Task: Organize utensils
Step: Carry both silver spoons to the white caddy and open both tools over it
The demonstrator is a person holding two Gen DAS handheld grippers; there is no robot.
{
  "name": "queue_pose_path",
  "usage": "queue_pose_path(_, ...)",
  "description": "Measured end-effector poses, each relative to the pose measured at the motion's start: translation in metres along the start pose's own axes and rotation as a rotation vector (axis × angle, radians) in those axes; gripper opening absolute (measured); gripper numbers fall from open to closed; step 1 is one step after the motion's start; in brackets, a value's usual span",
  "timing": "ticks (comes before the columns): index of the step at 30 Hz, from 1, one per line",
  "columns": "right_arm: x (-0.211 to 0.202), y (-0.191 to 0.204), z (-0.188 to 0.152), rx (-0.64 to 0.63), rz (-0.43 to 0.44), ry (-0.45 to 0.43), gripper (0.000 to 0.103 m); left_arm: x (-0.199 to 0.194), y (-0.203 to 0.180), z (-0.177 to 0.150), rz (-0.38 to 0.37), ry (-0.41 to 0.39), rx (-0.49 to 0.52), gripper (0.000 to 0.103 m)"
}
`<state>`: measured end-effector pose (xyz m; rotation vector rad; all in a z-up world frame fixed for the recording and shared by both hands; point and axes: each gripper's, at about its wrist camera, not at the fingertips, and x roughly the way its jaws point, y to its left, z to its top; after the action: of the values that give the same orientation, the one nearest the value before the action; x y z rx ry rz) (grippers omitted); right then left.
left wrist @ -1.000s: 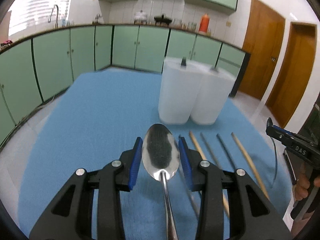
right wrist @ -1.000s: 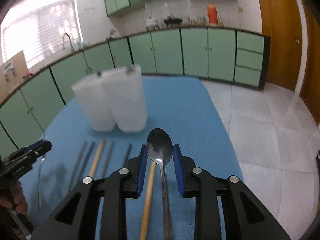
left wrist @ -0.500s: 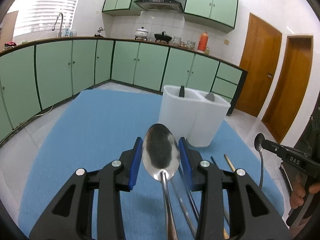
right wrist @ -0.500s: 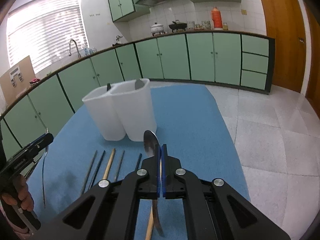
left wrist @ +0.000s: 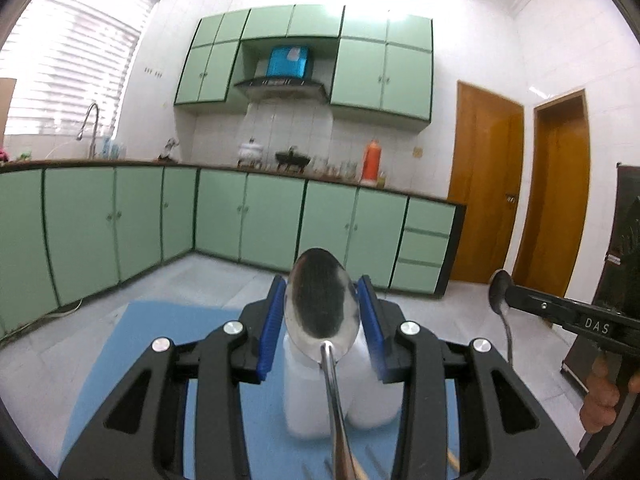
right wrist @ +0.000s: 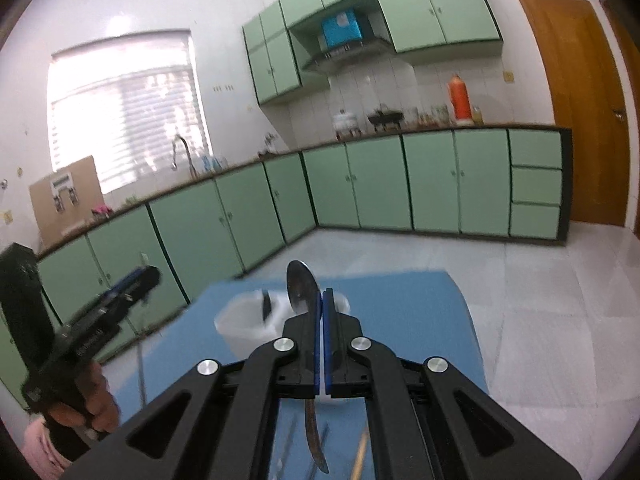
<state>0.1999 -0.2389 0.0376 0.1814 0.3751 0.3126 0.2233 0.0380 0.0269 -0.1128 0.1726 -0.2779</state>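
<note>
In the left wrist view, your left claw (left wrist: 322, 322) fills the lower middle of the frame, its blue pads pinching the bowl of a large spoon (left wrist: 320, 300) from both sides; the spoon's handle runs down to the bottom edge. Behind the bowl, in the lower centre, stand the white containers (left wrist: 376, 404) on the blue table (left wrist: 160, 332). At the right edge, your right claw (left wrist: 510, 290) comes in from the side with a second spoon (left wrist: 498, 288) caught at its tip, that spoon's handle hanging down, and the fingers of your hand (left wrist: 600, 400) show below it.

In the right wrist view, at the left edge, your hand wraps the grip of the left claw (right wrist: 144, 280), blurred, with a thin handle hanging beneath it. In the centre, your right claw (right wrist: 321, 320) has its pads pressed together on the second spoon (right wrist: 302, 288): the bowl stands up edge-on above the tips and the handle hangs below towards the bottom of the frame. Just beyond the tips sit the white containers (right wrist: 244, 322), a dark utensil end poking out of the left one. A wooden chopstick (right wrist: 360, 456) lies on the table at the bottom.
</note>
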Motion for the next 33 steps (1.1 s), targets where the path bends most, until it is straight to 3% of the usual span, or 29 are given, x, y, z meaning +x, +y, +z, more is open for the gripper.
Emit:
queue_pose_path(6,0.030,0.005,0.040,0.013,0.039,-0.079,0.001,0.041,-0.011,0.027,-0.008,-0.086,0.035,0.035)
queue_pose_path(13,0.080,-0.001,0.051,0.044,0.045,-0.109,0.001,0.091,-0.014,0.032,0.039,-0.135,0.083,0.035)
queue_pose_path(21,0.122,-0.005,0.034,0.036,0.021,-0.071,0.001,0.122,-0.001,0.012,0.050,-0.104,0.072,0.035)
queue_pose_path(33,0.126,-0.009,-0.012,0.043,0.001,0.045,0.001,0.115,0.007,-0.015,0.046,0.009,0.076,0.036)
